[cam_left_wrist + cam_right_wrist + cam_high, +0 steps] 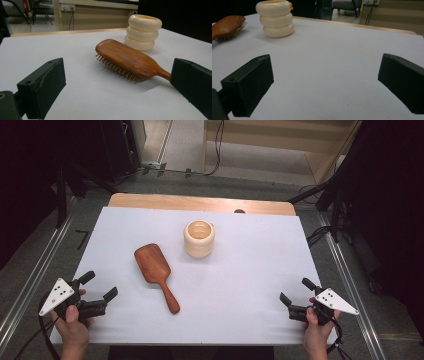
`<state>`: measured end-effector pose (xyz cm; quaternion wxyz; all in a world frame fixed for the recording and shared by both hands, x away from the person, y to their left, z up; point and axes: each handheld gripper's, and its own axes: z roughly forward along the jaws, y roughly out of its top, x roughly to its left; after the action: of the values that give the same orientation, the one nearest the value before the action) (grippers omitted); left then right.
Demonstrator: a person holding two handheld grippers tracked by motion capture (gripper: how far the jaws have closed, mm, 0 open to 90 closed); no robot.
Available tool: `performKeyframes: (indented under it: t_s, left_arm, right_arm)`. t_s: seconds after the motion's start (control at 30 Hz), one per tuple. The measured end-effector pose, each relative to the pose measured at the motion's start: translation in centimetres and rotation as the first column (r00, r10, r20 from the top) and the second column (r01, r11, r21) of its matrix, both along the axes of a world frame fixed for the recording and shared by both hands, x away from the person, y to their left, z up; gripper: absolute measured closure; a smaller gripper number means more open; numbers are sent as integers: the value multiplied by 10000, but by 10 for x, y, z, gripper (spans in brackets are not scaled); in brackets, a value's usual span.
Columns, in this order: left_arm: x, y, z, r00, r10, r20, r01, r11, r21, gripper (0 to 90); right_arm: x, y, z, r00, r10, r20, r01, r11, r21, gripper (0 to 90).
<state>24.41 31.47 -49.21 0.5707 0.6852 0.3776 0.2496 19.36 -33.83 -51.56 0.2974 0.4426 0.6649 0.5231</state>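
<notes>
A wooden hairbrush lies bristles-down mid-table just beside a cream ringed cup, untouched, while the left gripper and right gripper wait at the near corners, jaws apart and empty, everything still to do.

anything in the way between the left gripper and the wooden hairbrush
Nothing visible. The left gripper stands open at the near left of the table, and only bare white surface lies between it and the hairbrush. The cream ringed cup sits beyond the brush, off that path.
</notes>
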Motion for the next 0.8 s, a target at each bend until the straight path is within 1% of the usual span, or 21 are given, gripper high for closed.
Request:
performKeyframes:
  t_s: [0.03, 0.07, 0.13, 0.17, 0.27, 0.3, 0.37, 0.47, 0.57, 0.6, 0.7, 0.73, 0.8]
  left_arm:
    - [0, 0, 0, 10000, 7, -10, -7, 10000, 1, 2]
    - [0, -1, 0, 10000, 11, -16, -11, 10000, -2, 2]
    - [0, -1, 0, 10000, 6, -11, -6, 10000, 19, 2]
    - [0, -1, 0, 10000, 14, 9, -14, 10000, 9, 2]
    - [-1, 0, 0, 10000, 20, 30, -20, 10000, -19, 2]
    - [-1, 0, 0, 10000, 18, 30, -18, 10000, -17, 2]
    - [-1, 0, 0, 10000, 1, 48, -1, 10000, -76, 2]
    - [-1, 0, 0, 10000, -18, 37, 18, 10000, -87, 2]
    - [-1, 0, 0, 10000, -6, 42, 6, 10000, -96, 2]
    - [-1, 0, 0, 10000, 0, 47, 0, 10000, -88, 2]
    - [-1, 0, 0, 10000, -25, 52, 25, 10000, -9, 3]
    - [-1, 0, 0, 10000, -25, 52, 25, 10000, -9, 2]
    - [-1, -1, 0, 10000, -57, 62, 57, 10000, 59, 3]
  right_arm:
    - [0, 0, 0, 10000, 0, 0, 0, 10000, 0, 0]
    - [0, 1, 1, 9998, -123, -151, 121, 9998, -151, 0]
    - [-1, 1, 2, 9998, -119, -176, 115, 9997, -225, 0]
    - [0, 3, 3, 9999, -18, -157, 14, 9997, -252, 0]
    - [0, 9, 8, 9998, 32, -182, -42, 9986, -534, 0]
    - [0, 14, 12, 9999, 67, -153, -78, 9975, -707, 0]
    - [0, 16, 15, 9999, 67, -147, -78, 9970, -767, 0]
    - [-1, 24, 24, 9998, 191, -57, -195, 9967, -793, 0]
    - [0, 30, 32, 9994, 336, -102, -342, 9971, -687, 0]
    - [1, 34, 38, 9988, 442, -192, -454, 9969, -647, 0]
    - [3, 42, 46, 9981, 518, -328, -542, 9956, -765, 0]
    - [3, 42, 46, 9981, 518, -328, -542, 9956, -765, 0]
    - [6, 50, 54, 9961, 830, -285, -850, 9933, -787, 0]
